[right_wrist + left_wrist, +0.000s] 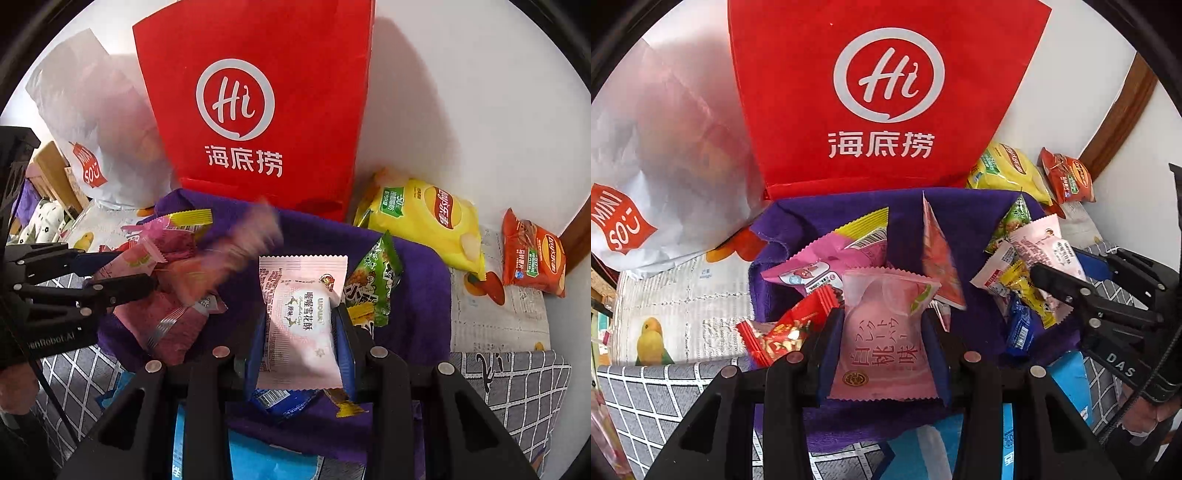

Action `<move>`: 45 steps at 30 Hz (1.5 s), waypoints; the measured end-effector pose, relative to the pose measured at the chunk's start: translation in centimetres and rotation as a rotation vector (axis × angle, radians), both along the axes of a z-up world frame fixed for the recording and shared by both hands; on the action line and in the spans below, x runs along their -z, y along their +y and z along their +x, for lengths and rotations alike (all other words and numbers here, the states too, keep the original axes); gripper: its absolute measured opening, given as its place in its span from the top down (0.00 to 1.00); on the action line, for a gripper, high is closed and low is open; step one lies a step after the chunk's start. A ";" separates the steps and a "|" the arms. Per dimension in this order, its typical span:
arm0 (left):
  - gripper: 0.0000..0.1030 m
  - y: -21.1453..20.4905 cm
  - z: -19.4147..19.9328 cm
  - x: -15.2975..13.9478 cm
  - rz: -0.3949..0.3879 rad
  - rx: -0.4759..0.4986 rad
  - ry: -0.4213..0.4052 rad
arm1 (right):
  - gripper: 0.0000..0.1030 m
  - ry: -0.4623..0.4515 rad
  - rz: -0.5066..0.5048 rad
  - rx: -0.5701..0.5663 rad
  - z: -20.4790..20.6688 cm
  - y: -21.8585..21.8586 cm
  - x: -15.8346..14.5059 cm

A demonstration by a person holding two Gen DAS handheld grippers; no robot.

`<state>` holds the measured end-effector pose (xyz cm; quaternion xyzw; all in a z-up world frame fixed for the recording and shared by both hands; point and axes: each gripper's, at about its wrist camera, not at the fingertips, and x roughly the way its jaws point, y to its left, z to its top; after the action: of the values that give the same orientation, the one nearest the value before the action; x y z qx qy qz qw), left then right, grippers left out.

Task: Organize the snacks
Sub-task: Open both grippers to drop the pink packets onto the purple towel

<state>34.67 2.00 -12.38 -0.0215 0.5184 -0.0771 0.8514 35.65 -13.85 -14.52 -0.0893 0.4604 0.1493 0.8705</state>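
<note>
White wall behind; purple towel (964, 221), plush and rumpled, as landmark. Red paper bag (882, 92), stiff, upright, behind towel. My left gripper (882, 345) pinches a pink peach-flavour packet (882, 332) above the towel; my right gripper (301, 339) pinches a pale pink snowflake-crisp packet (301, 317), glossy, pillow-shaped. Step: both picked up. Next, likely: carry each to its sorting place.
</note>
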 end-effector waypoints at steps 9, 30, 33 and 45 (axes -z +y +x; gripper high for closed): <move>0.61 0.2 0.4 0.6 -0.012 -0.014 0.013 | 0.66 0.028 -0.011 0.020 0.4 -0.1 0.9; 0.61 0.5 0.5 0.8 -0.008 -0.030 0.020 | 0.65 0.069 0.009 0.048 0.9 -0.5 1.9; 0.61 0.4 0.5 0.7 -0.006 -0.028 0.013 | 0.65 0.069 0.005 0.046 0.9 -0.5 1.8; 0.59 0.4 0.2 -0.1 -0.006 -0.026 -0.013 | 0.61 0.054 -0.007 0.041 0.4 -0.3 1.2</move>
<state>34.91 2.35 -12.33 -0.0303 0.5123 -0.0677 0.8556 36.09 -14.13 -15.68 -0.0790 0.4862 0.1323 0.8601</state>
